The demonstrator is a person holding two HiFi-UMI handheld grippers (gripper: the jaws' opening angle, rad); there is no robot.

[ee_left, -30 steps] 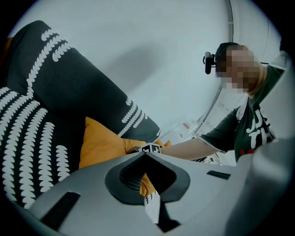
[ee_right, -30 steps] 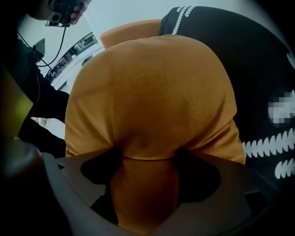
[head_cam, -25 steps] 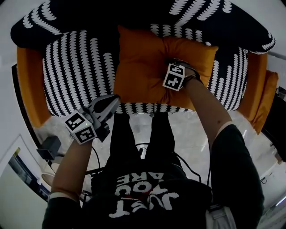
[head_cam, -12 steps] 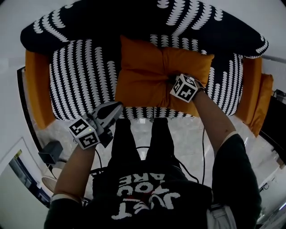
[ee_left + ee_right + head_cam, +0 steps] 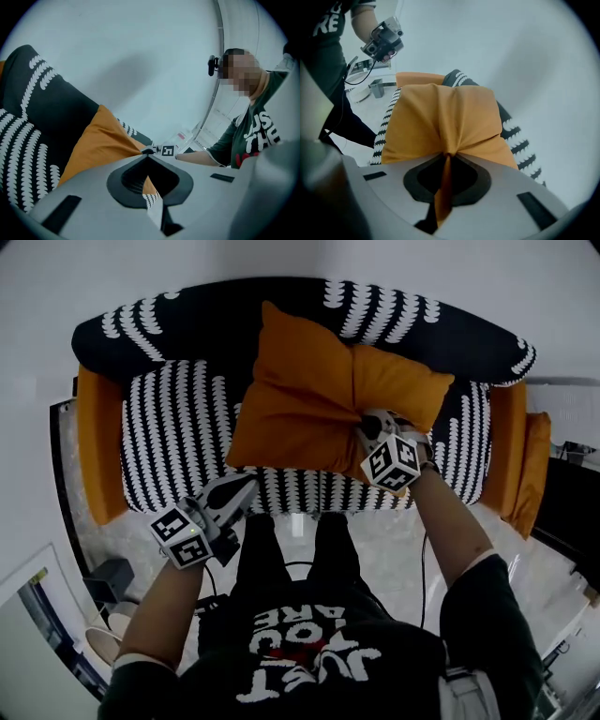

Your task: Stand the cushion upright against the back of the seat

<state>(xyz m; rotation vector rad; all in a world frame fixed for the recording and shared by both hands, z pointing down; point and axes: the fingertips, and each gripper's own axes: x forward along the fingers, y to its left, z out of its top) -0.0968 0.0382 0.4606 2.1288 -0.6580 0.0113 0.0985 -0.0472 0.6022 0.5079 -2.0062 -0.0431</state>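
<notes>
Overhead, black-and-white patterned sofa (image 5: 178, 418) spans the head view, with a dark backrest (image 5: 216, 324) along the pale wall (image 5: 281, 259) and an orange armrest (image 5: 94, 446) at each end

Orange cushion (image 5: 300, 399) sits right of mid-seat, tilted. Its far corner overlaps the backrest and its near edge is bunched

Right forearm (image 5: 450, 512) is stretched forward from the body. Right gripper (image 5: 367, 427) angles down onto the cushion's near edge. Right gripper view: jaws clamped on a pinched fold of the orange fabric, which runs between them, with the rest of the cushion fanning out beyond

Left forearm (image 5: 169, 596) is bent and short of the sofa's front edge. Left gripper (image 5: 246, 486) is roughly level, aimed toward the cushion's near left corner and apart from it. Left gripper view: jaws tip to tip, nothing in them

Edges: broad bare seat left of the cushion, only a narrow strip between it and the right armrest. Pale floor (image 5: 375, 531) shows between the sofa front and the person's legs
</notes>
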